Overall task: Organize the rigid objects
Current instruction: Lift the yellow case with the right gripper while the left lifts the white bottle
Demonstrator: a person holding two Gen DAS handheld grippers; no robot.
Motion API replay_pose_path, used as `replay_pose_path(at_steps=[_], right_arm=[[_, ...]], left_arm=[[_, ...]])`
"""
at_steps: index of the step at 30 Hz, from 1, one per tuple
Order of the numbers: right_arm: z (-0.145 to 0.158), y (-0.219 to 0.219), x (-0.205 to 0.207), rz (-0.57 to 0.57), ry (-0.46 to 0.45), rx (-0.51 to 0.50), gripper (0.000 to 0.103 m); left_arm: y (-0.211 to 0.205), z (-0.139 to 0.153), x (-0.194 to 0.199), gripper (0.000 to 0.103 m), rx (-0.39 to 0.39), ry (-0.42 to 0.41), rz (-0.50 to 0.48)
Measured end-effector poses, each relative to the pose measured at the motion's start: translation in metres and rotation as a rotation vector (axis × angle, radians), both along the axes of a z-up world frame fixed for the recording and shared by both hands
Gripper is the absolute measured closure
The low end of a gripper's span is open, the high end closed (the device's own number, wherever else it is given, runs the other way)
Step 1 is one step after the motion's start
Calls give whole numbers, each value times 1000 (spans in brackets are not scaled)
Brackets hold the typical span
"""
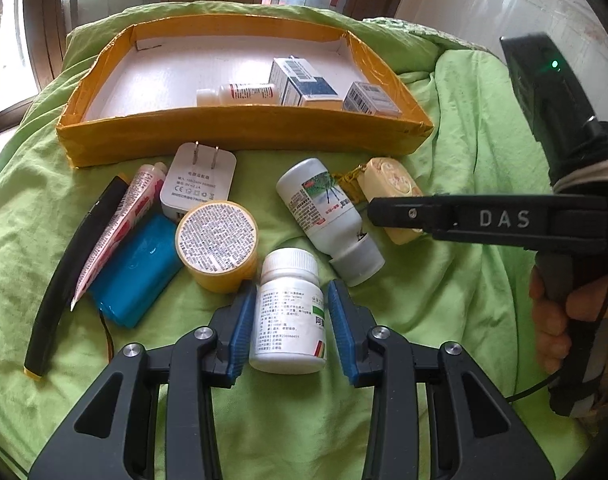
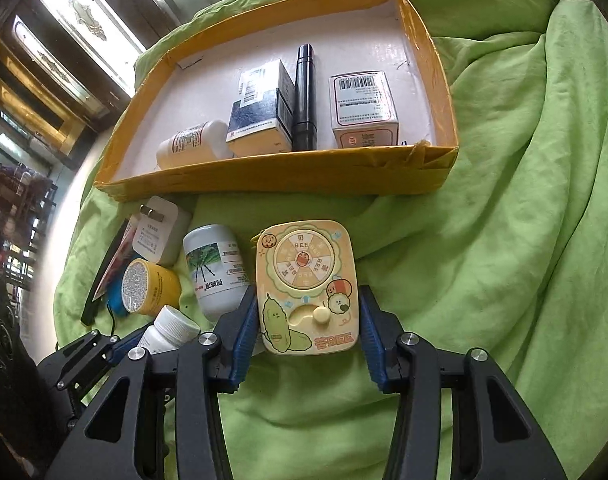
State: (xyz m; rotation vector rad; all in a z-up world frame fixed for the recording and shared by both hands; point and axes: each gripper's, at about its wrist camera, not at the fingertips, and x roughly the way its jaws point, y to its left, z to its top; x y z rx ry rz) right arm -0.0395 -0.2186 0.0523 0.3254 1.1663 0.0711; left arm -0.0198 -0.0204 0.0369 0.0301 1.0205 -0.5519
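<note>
A: Currently, from the left wrist view, I read the left gripper (image 1: 288, 322) straddling the white pill bottle (image 1: 289, 312), which lies on the green bedcover (image 1: 456, 304). Its blue pads (image 1: 239, 330) sit at the bottle's sides; whether they press or merely flank it, I cannot tell.

B: And the destination?

A: The yellow tray (image 1: 239, 136) stands beyond the loose items, already holding a small bottle and two cartons. A yellow tin (image 1: 217, 244), a charger plug (image 1: 197, 184) and a larger white bottle (image 1: 320, 208) lie before it, unsorted.

B: Right wrist view?

A: I see the right gripper (image 2: 307, 332) around the cream toy game (image 2: 307, 288), which lies flat on the bedcover near the tray's front wall. A gap shows along the right pad, so the jaws stand released, not clenched on it.

B: Step in hand?

A: Judged: pick-up of both items for transfer. The next move calls for closing squarely on each body, lifting clear of neighbours, then crossing the tray wall into free floor space.
</note>
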Motion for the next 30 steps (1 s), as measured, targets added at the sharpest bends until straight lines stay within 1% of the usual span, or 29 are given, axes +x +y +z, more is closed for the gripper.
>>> replay_pose_path(at_steps=[3, 6, 9, 11, 14, 17, 20, 22, 25, 30], right_arm=[[-2, 3, 3, 6, 11, -26, 61], [-4, 5, 6, 10, 22, -43, 60], [-3, 7, 8, 19, 18, -85, 60], [-3, 11, 12, 30, 11, -128, 60], [-6, 13, 15, 32, 7, -156, 60], [-3, 9, 12, 19, -9, -130, 61], [5, 1, 5, -1, -33, -48, 61], [11, -3, 0, -12, -53, -11, 61], [20, -4, -6, -18, -84, -10, 61], [24, -2, -13, -21, -102, -23, 61]], left_arm=[[3, 1, 1, 68, -9, 3, 3], [-2, -3, 1, 68, 31, 2, -14], [-8, -5, 0, 72, 51, -7, -31], [-11, -4, -1, 72, 50, -21, -34], [-5, 0, -2, 72, 29, -23, -24], [2, 3, -2, 72, 0, -17, -7], [12, 9, -2, 72, -44, -16, 9], [15, 12, -1, 72, -67, -18, 23], [19, 15, -1, 72, -86, -24, 38], [21, 19, -1, 72, -102, -40, 48]])
